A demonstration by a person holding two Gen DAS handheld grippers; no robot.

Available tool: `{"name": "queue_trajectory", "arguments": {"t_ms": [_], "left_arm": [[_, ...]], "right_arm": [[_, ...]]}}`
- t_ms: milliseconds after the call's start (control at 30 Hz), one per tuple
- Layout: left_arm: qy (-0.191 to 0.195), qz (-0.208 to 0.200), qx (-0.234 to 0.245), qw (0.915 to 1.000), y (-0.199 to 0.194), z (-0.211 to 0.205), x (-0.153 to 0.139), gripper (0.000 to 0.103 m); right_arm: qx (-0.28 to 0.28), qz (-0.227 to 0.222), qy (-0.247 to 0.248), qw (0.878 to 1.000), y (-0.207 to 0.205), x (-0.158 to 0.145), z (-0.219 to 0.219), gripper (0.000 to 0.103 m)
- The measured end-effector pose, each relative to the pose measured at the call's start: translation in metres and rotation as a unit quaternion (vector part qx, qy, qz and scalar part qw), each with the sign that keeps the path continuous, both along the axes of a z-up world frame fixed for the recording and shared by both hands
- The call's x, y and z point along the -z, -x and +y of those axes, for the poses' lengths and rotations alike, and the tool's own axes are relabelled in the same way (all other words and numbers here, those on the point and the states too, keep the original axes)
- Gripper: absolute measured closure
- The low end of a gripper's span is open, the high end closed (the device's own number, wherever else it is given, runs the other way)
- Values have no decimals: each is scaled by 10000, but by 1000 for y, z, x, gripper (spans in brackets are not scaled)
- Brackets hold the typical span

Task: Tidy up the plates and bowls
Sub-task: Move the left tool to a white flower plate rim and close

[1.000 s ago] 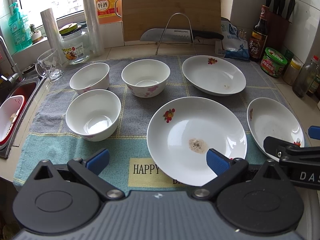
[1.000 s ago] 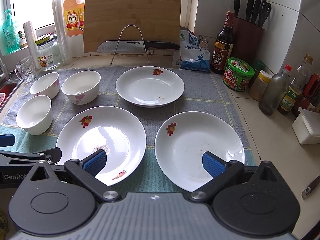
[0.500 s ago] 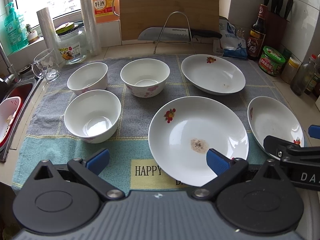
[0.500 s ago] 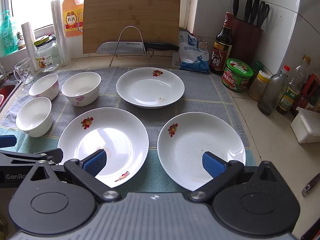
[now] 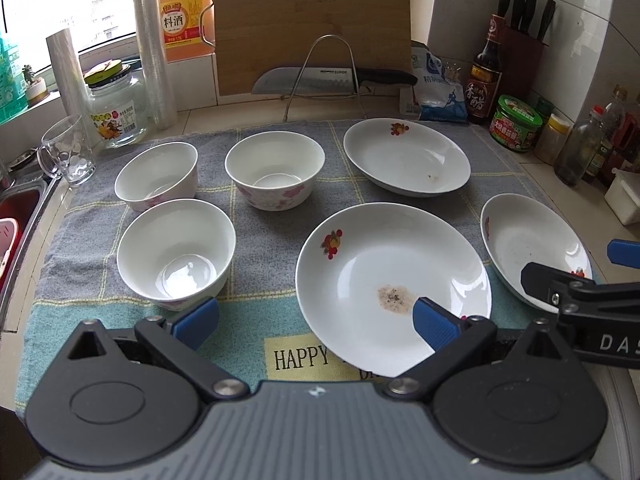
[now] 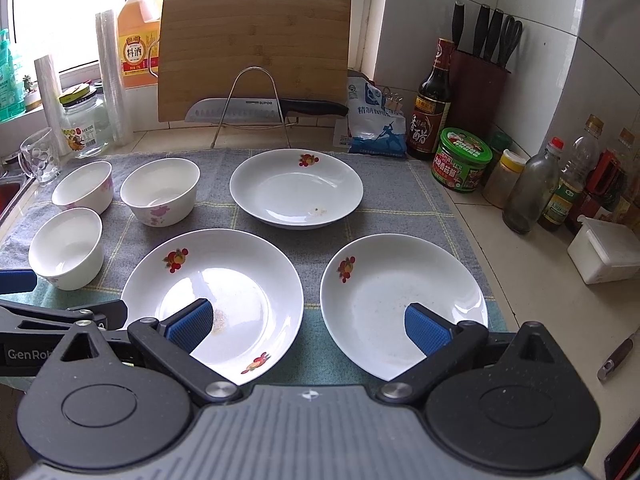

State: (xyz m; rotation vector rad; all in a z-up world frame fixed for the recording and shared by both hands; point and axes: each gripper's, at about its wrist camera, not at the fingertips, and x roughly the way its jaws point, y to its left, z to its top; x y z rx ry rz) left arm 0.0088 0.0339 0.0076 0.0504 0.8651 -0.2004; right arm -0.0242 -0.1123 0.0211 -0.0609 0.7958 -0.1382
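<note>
left gripper (image 5: 316, 322) wide open, right gripper (image 6: 306, 322) likewise, apparently empty

The plates (image 6: 212, 280) and bowls (image 5: 176, 250) all look like glazed white ceramic, super glossy, window glare bouncing off them. One plate has a dull gritty smear (image 5: 394, 298) in the middle. They sit on a woven cloth towel (image 5: 260, 216), matt and a bit fuzzy. Cutting board (image 6: 254, 52) is bamboo-looking wood, smooth with a soft sheen. Knife (image 6: 236, 109) has a brushed metal blade, and the wire rack (image 6: 250, 108) is shiny metal. Jar (image 5: 116, 114) and mug (image 5: 66, 154) are clear glass. Each tool (image 6: 306, 324) is matt black plastic with ribbed blue rubbery pads (image 6: 426, 330). Worktop (image 6: 556, 320) is smooth beige tile.
</note>
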Motion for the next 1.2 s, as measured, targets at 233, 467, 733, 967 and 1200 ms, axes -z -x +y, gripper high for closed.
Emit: {"name": "queue_trajectory", "arguments": {"t_ms": [233, 467, 733, 967, 1200], "left_arm": [[10, -141, 591, 9982, -1, 4, -3, 1], [220, -172, 862, 9959, -5, 6, -4, 1], [194, -227, 850, 9959, -14, -4, 0, 1], [374, -288, 906, 9948, -23, -21, 2, 1], [516, -177, 1079, 9927, -39, -50, 3, 1]], "right_arm": [[98, -227, 158, 9996, 13, 1, 1, 0], [238, -228, 271, 9991, 23, 7, -13, 0], [399, -37, 289, 9988, 30, 32, -45, 0], [394, 148, 141, 9990, 24, 56, -78, 0], [163, 369, -78, 9992, 16, 80, -108, 0]]}}
